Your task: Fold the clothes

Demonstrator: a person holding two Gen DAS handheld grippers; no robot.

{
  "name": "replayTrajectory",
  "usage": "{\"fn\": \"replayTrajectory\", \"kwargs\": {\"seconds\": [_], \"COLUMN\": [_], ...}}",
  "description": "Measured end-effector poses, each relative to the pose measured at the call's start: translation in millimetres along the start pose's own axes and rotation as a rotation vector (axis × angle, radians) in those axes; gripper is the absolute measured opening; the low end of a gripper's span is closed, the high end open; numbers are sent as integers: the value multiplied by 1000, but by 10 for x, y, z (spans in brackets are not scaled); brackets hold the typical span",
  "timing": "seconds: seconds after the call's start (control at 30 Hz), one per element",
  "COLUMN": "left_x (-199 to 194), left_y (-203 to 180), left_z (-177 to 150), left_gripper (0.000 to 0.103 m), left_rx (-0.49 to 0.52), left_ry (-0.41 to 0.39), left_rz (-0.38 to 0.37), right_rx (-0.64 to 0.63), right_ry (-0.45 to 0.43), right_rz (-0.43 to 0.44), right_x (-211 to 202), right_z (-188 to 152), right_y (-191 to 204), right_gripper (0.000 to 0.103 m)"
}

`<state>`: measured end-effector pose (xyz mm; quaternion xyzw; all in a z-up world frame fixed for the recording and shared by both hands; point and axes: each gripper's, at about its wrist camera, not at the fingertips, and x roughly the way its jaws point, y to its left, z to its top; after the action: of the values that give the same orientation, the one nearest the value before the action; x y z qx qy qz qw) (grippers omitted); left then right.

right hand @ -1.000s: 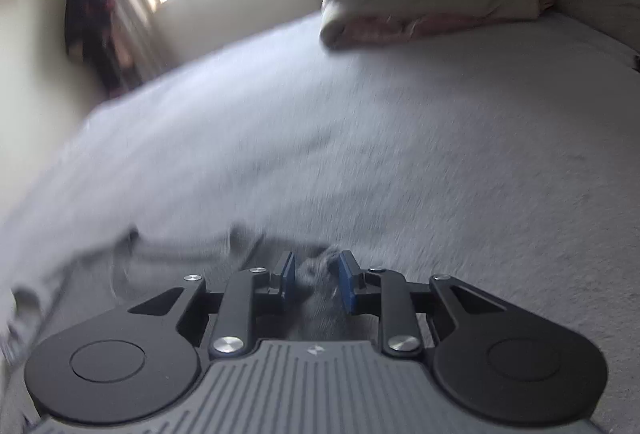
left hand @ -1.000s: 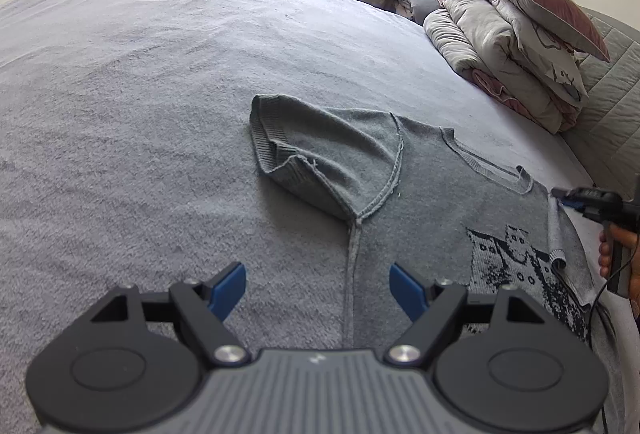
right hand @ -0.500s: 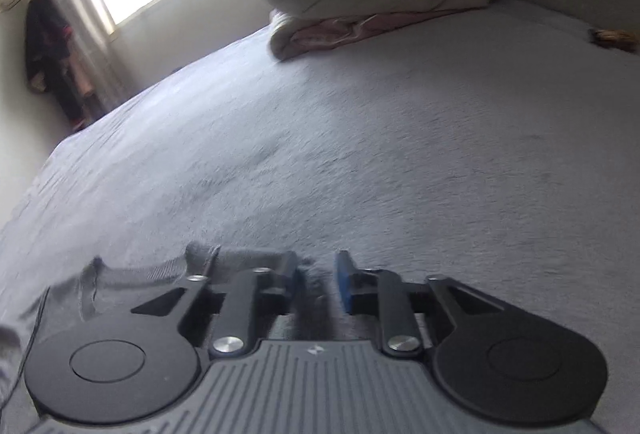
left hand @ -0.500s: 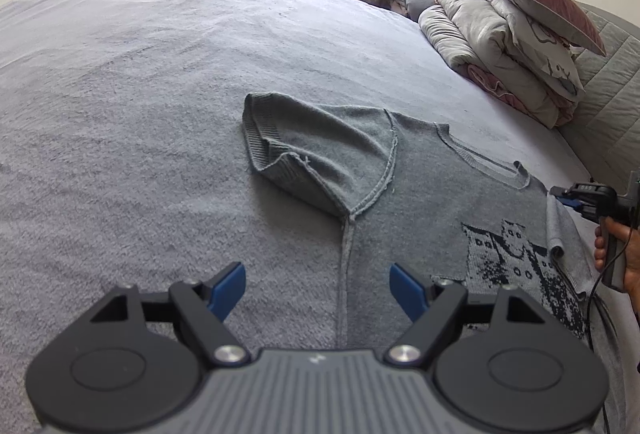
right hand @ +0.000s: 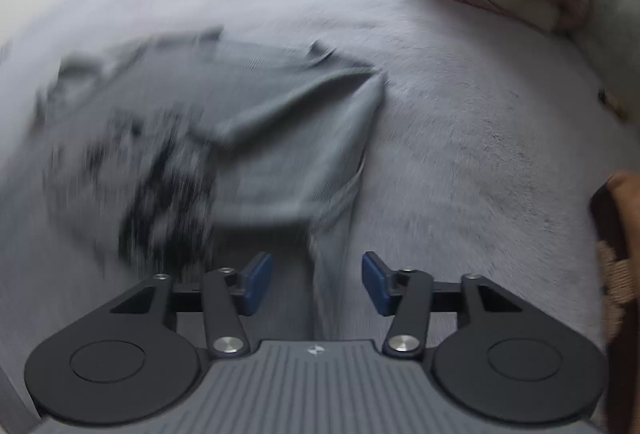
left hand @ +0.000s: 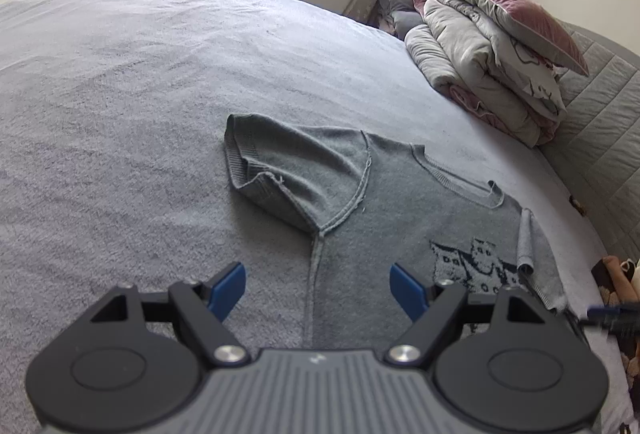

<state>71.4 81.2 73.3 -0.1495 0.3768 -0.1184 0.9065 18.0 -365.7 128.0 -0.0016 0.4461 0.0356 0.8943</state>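
A grey T-shirt with a dark castle print lies flat on the bed, its left sleeve spread out and its right sleeve folded over the body. My left gripper is open and empty, hovering over the shirt's left side seam. My right gripper is open and empty above the shirt's right edge; the blurred shirt shows its folded right sleeve. The right gripper also shows in the left wrist view at the far right edge.
The grey bedspread stretches wide around the shirt. Folded duvets and a pink pillow are stacked at the head of the bed by the quilted headboard. A brown patterned item lies at the right edge.
My right gripper has let go of the right sleeve, opened and pulled back from the shirt, leaving the sleeve folded over the body. My left gripper stayed open and drifted slightly.
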Motion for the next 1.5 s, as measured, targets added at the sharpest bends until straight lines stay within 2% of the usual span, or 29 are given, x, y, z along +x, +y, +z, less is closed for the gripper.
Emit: {"fn": "replayTrajectory", "kwargs": {"seconds": [0.23, 0.43, 0.53, 0.7, 0.93, 1.1, 1.27, 1.43, 1.5], "left_x": [-60, -102, -81, -61, -71, -63, -53, -41, -38], "left_y": [-10, -46, -72, -93, -106, -111, -133, -141, -142], "left_z": [-25, -30, -40, -46, -62, -58, -69, -85, -89], "left_gripper": [81, 82, 82, 82, 82, 82, 82, 82, 82], "left_rx": [-11, 3, 15, 20, 26, 26, 35, 44, 46], "left_ry": [-10, -18, -11, -8, -6, -6, -4, -1, 0], "left_rz": [6, 1, 0, 3, 2, 4, 8, 15, 18], "right_rx": [-41, 177, 249, 299, 310, 373, 331, 253, 244], "right_ry": [0, -49, -62, -77, -31, -98, -168, -38, -43], "right_rz": [-99, -171, -180, -179, -159, -149, -94, -152, -160], "right_x": [141, 217, 177, 132, 103, -84, -113, 191, 181], "right_z": [-242, -144, -190, -231, -224, -235, -185, -223, -215], "right_y": [179, -25, -195, -363, -410, -502, -380, -305, -313], "right_gripper": [55, 56, 56, 56, 57, 60, 61, 62, 63]}}
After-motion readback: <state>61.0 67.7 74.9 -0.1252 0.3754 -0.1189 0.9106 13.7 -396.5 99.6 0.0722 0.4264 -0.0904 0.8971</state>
